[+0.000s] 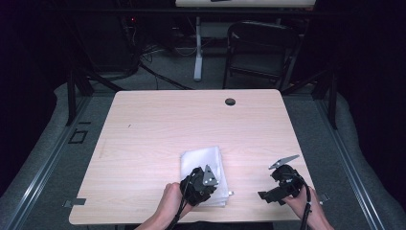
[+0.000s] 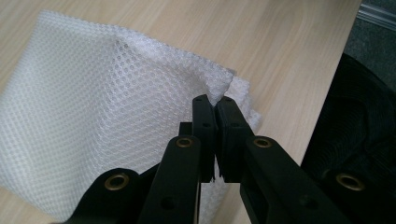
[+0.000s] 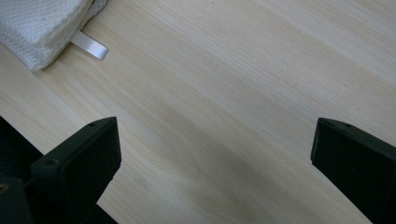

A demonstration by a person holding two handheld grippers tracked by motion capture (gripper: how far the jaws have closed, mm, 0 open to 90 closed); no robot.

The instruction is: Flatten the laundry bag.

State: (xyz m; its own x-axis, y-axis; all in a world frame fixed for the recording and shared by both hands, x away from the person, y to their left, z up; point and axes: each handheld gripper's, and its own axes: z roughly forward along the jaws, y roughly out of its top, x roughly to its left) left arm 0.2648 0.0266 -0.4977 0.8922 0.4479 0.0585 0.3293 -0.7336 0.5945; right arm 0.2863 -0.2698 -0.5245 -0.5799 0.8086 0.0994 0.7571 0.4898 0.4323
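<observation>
1. The folded white mesh cloth (image 1: 203, 167) lies on the worktop (image 1: 158, 129) near its front edge, left of centre. It looks light, soft and floppy, so layers will likely sag and slide apart when lifted.
2. The left hand-held gripper (image 2: 214, 105) has its jaws pressed together on a raised corner of the top layer; a corner or edge seems the best hold.
3. The right hand-held gripper (image 1: 282, 184) hovers over bare wood, jaws spread wide, well right of the cloth.
</observation>
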